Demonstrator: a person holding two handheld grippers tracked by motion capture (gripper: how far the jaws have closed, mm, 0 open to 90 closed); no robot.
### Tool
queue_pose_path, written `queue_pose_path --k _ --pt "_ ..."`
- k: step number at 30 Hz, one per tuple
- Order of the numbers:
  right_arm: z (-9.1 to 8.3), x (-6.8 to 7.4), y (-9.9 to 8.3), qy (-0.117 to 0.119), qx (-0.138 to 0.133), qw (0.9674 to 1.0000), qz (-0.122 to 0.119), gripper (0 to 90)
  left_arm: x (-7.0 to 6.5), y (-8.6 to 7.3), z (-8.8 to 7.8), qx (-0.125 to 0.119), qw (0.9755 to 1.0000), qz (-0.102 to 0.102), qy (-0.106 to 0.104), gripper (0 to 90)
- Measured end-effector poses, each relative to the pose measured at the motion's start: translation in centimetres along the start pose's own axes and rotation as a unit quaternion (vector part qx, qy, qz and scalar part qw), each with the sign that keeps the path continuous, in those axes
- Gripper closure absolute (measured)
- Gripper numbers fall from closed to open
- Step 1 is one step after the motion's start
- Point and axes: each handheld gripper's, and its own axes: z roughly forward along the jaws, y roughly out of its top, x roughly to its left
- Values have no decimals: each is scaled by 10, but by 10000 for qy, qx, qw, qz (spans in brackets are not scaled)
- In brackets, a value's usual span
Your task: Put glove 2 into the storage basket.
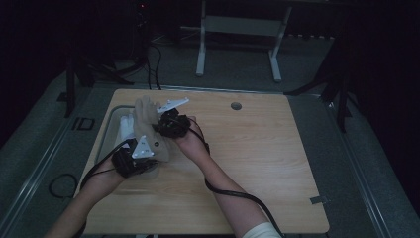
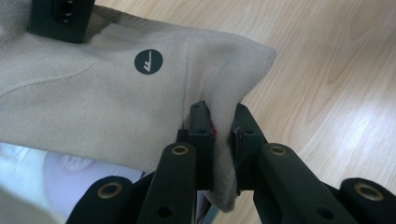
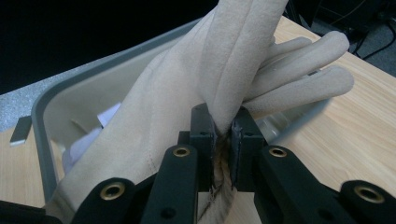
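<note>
Clamped between both pairs of jaws, a beige glove (image 1: 148,130) was held by the left gripper (image 2: 223,135) and right gripper (image 3: 223,135) above a grey tray (image 3: 39,126) at the tabletop's (image 1: 247,148) left edge; its round dark logo (image 2: 148,61) was illegible.

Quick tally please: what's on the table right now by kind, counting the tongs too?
Beige gloves: 1, the glove pinched by both tongs
Grey bins: 1, the bin with white items I cannot make out inside
Tongs: 2, left tongs and right tongs
Tables: 1, the wooden table
Total: 5
</note>
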Motion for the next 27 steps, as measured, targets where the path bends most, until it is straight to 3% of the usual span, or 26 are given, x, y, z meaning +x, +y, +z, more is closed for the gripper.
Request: queue_pose_path --k 14,19,27 --pt "45 22 24 167 86 9998 -106 818 27 -43 -13 45 9991 -415 83 820" --pt "63 17 20 223 288 9993 -20 818 31 -53 -5 80 9983 -570 86 819" --pt "83 7 7 236 544 9982 57 813 32 -57 8 142 9976 -681 10 818"
